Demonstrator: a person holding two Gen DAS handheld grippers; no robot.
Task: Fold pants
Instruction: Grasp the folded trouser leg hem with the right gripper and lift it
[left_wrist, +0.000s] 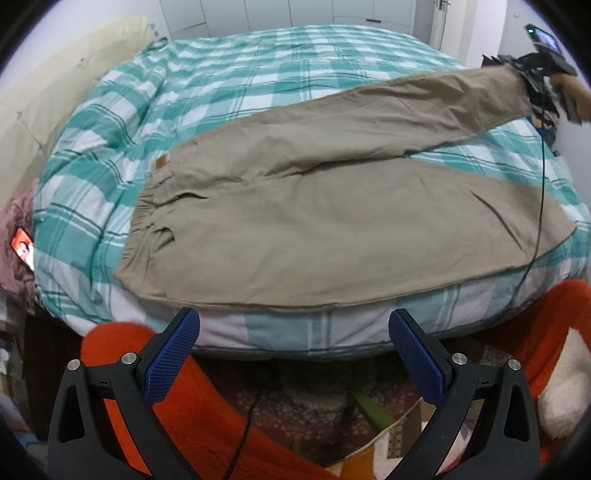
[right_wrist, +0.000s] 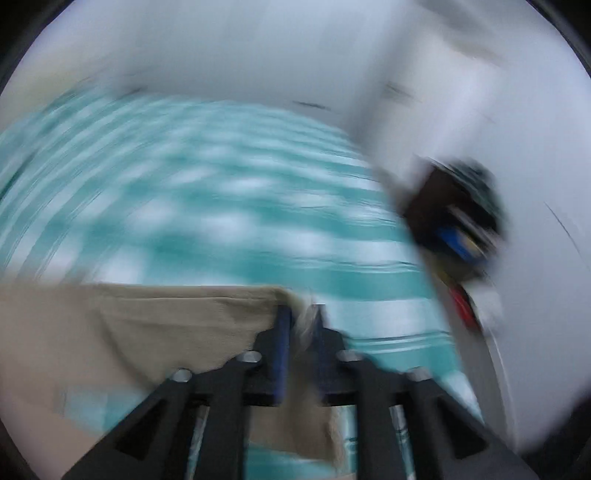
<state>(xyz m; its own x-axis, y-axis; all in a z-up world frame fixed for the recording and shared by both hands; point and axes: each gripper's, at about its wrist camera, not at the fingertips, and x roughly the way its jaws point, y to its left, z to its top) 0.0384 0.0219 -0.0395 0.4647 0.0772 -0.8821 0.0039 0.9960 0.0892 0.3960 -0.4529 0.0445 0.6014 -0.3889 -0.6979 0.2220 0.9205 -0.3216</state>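
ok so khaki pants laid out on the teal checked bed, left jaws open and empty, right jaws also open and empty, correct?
Not the last part. The right gripper is shut on the pants, pinching a leg's hem; the right wrist view shows it. The rest holds: pants on the teal checked bed, left gripper open and empty.

Left gripper (left_wrist: 293, 345) hangs low with its blue-padded fingers (left_wrist: 171, 356) spread wide, nothing between the jaws. Right gripper (right_wrist: 301, 325) is out at arm's length, jaws pinched nearly together on a fold of the pants (right_wrist: 147, 321) cloth, tan fabric trailing off to the jaws' left side.
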